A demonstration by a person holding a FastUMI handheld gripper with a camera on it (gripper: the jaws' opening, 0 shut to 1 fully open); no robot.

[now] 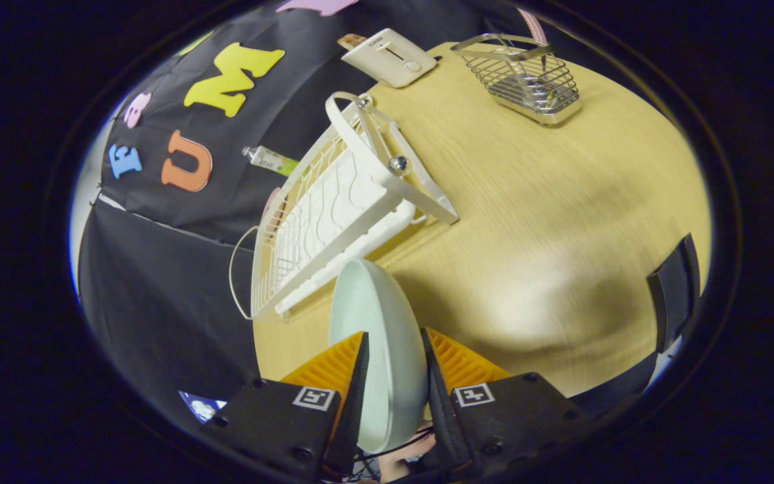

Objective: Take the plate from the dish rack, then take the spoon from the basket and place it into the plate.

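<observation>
Step in hand: plate transfer, first half of task. Tongs (394, 366) closed on plate (377, 323), one finger on each face, plate held on edge, clear of rack (333, 215) just ahead. Rack slots look vacant. Basket (528, 77) far beyond tongs, well apart from rack, on counter (562, 222); pink handle rising from basket is probably spoon. Next move calls for: level plate, set flat on bare counter, release, then reach to basket.
</observation>
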